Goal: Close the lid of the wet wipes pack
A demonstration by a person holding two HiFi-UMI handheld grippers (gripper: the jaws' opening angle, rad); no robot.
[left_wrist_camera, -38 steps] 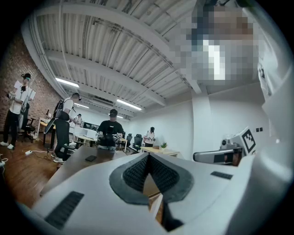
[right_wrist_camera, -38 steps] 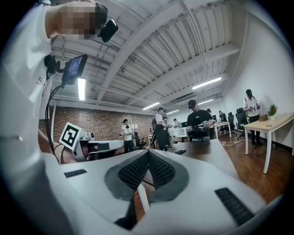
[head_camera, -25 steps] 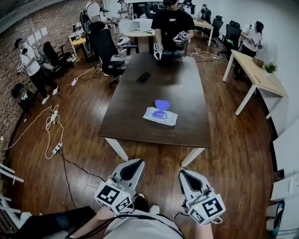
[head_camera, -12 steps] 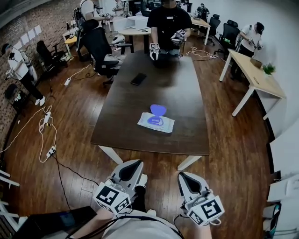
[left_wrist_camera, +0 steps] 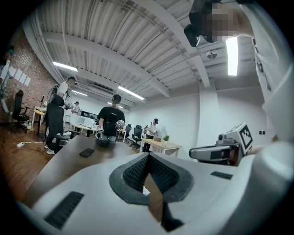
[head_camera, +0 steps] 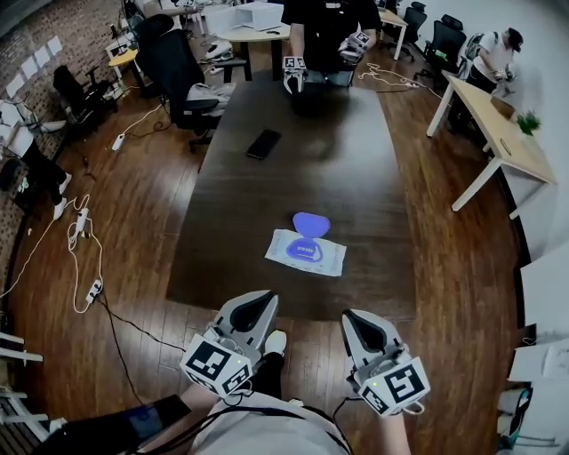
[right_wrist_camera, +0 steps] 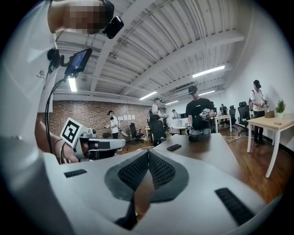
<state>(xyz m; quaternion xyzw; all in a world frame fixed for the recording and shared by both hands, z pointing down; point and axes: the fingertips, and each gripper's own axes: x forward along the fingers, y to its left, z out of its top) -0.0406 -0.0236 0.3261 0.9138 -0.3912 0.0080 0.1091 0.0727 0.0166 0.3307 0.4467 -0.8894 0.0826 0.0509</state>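
A pale blue wet wipes pack [head_camera: 305,251] lies near the front edge of the dark table [head_camera: 267,204] in the head view, its round blue lid [head_camera: 311,224] flipped open toward the far side. My left gripper [head_camera: 258,303] sits just short of the table's front edge, jaws shut with nothing between them. My right gripper [head_camera: 355,320] is beside it, also shut and empty. In the left gripper view the jaws [left_wrist_camera: 147,158] meet at the tip; the right gripper view shows the same [right_wrist_camera: 148,155]. Both stand apart from the pack.
A black phone [head_camera: 263,143] lies on the far left of the table. Another person with grippers [head_camera: 327,27] stands at the far end. Office chairs [head_camera: 173,67] stand at the back left, a light desk [head_camera: 493,129] at the right, cables [head_camera: 82,240] on the floor at the left.
I have walked toward the table: the pack and table edge came closer and lower in the head view. Both grippers stayed shut and now reach the table's front edge.
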